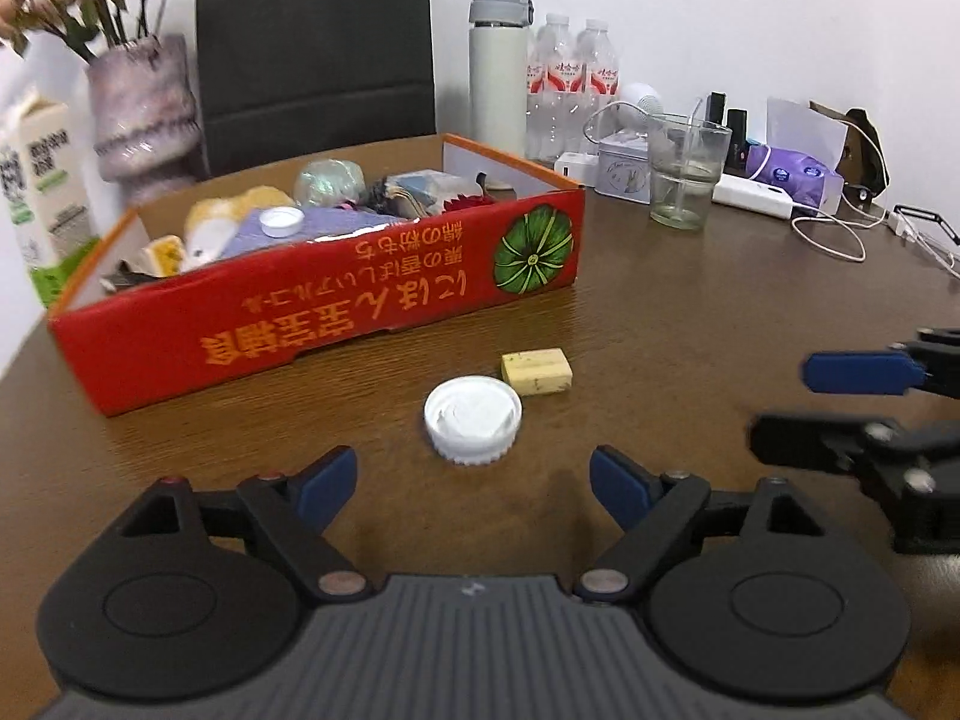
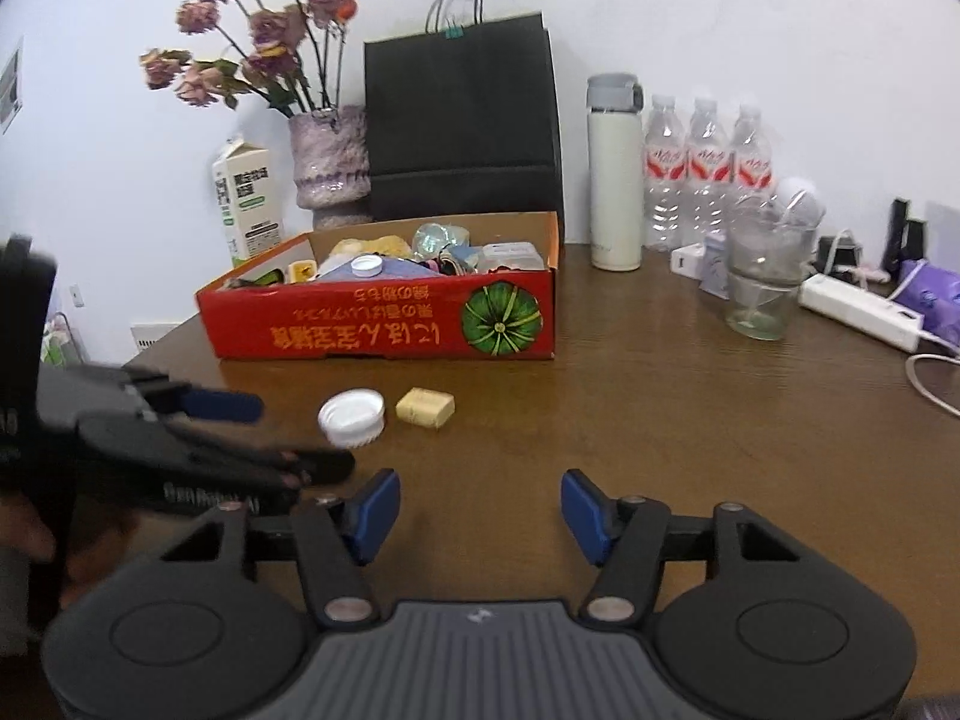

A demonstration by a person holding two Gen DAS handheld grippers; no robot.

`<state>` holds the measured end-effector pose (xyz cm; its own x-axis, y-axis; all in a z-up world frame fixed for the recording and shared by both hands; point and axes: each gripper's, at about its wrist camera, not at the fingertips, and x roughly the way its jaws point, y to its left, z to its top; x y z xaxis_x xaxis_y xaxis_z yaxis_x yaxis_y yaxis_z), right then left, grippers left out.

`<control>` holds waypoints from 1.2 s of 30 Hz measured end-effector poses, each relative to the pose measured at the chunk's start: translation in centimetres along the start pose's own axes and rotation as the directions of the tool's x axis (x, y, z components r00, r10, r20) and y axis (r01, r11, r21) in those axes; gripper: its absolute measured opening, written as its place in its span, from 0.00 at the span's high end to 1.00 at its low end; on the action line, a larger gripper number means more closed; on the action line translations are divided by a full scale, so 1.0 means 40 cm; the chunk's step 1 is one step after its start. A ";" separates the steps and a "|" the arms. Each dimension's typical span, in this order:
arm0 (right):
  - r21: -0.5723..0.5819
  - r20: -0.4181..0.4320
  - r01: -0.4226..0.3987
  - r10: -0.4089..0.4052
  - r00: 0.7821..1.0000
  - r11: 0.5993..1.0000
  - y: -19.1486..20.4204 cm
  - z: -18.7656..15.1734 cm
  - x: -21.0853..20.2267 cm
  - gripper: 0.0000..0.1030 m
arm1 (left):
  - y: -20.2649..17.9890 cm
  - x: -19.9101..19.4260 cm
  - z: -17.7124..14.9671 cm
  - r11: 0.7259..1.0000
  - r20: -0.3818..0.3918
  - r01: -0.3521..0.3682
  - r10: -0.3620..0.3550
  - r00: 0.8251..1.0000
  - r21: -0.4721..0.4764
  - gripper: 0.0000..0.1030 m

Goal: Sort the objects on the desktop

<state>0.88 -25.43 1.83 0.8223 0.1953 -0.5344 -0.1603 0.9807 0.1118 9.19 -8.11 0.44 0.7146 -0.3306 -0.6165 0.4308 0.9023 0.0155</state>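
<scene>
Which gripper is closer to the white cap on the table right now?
Left. The left gripper sits open just short of the white cap; the right gripper, also open, is off to the cap's right, farther back.

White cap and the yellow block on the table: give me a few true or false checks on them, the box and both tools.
1. The white cap lies inside the red box. False: it lies on the table, in front of the box.
2. The yellow block lies beside the cap. True.
3. The left tool grips the cap. False: it is open, short of it.
4. The right tool is open and holds nothing. True.
</scene>
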 end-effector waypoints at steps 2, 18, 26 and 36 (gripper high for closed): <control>0.013 -0.023 -0.022 0.022 0.999 1.000 -0.004 0.025 0.049 0.46 | 0.009 0.025 0.004 1.000 -0.004 0.013 -0.013 1.000 -0.016 0.15; 0.025 -0.120 -0.121 0.123 0.985 0.992 0.016 0.107 0.257 0.57 | 0.091 0.025 0.002 0.992 0.022 0.030 -0.027 0.999 -0.125 0.60; -0.103 -0.116 -0.061 0.048 0.992 0.993 0.101 0.104 0.292 0.72 | 0.112 -0.041 -0.038 0.991 0.036 -0.016 0.021 0.999 -0.136 0.60; -0.106 0.072 -0.028 0.036 0.997 0.994 0.101 0.317 0.234 0.72 | 0.135 -0.067 -0.039 0.983 0.072 0.003 0.010 0.997 -0.184 0.60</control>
<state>14.85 -19.70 7.88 0.8534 0.2291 -0.4681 -0.2398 0.9701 0.0376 8.74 -1.94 0.93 0.7567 -0.3402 -0.5582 0.3242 0.9368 -0.1315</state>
